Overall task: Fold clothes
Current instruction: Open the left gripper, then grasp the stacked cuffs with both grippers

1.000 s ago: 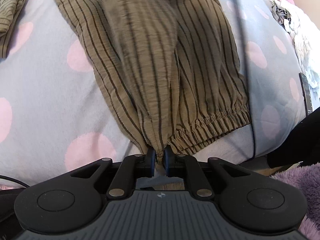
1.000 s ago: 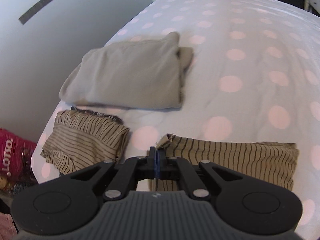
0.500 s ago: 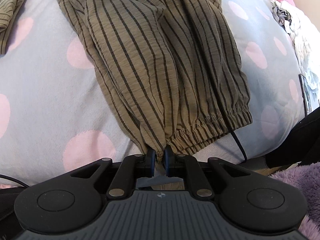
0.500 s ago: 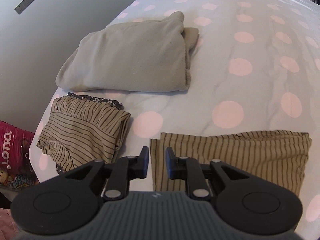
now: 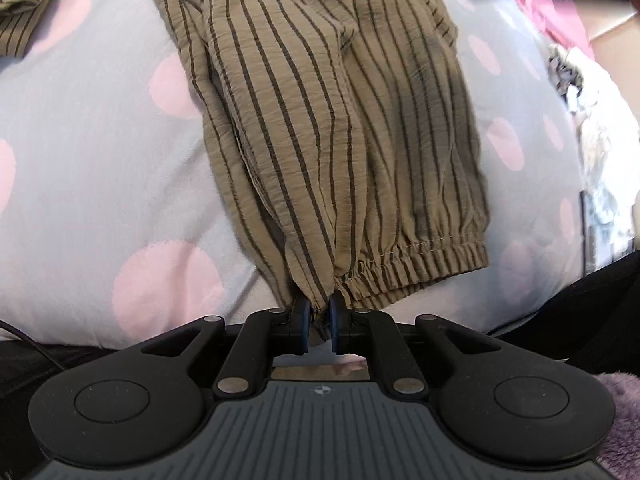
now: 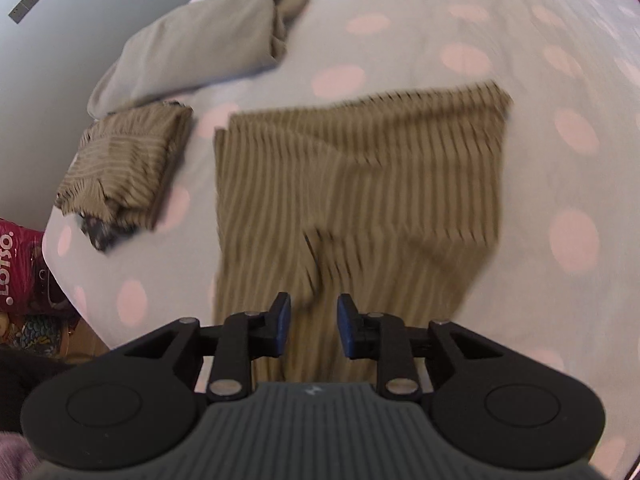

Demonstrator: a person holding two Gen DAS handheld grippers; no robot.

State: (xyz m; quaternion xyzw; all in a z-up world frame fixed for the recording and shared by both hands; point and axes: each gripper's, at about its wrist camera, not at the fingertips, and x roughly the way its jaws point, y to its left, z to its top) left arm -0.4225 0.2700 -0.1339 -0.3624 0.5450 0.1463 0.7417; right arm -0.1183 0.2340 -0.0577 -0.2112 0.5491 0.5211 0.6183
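The left gripper [image 5: 319, 322] has its jaws nearly closed, pinching the elastic cuff corner of the striped trousers [image 5: 340, 120]. The fabric bunches between the blue pads [image 5: 304, 322] and rises away from them in long folds. The cuff [image 5: 416, 264] runs to the right of the grip, its gathered hem lying on the bedsheet [image 5: 80, 168]. The trousers are tan with dark thin stripes and extend up the left wrist view toward the far edge of the bed. A pocket seam shows near the top of that view.

The right gripper [image 6: 312, 328] has its jaws wide apart and holds nothing. It hovers over the trousers [image 6: 360, 184], whose fabric lies directly beneath and between the open fingers [image 6: 282, 324]. In the right wrist view the trousers lie spread on the sheet [image 6: 540, 80], with a diagonal fold across the near right part. The view is motion-blurred, so finer detail of the fabric cannot be told.

The bedsheet is pale grey with pink dots. To the left of the trousers lies a folded striped garment [image 6: 128, 168] of the same tan pattern, near but apart from them. Behind it rests a folded plain beige garment [image 6: 200, 48], touching or just overlapping the striped one at its near corner. A pink bag [image 6: 16, 264] with white lettering sits on the floor beyond the bed's left corner. A pale crumpled heap [image 5: 596, 128] lies at the right edge of the left wrist view.
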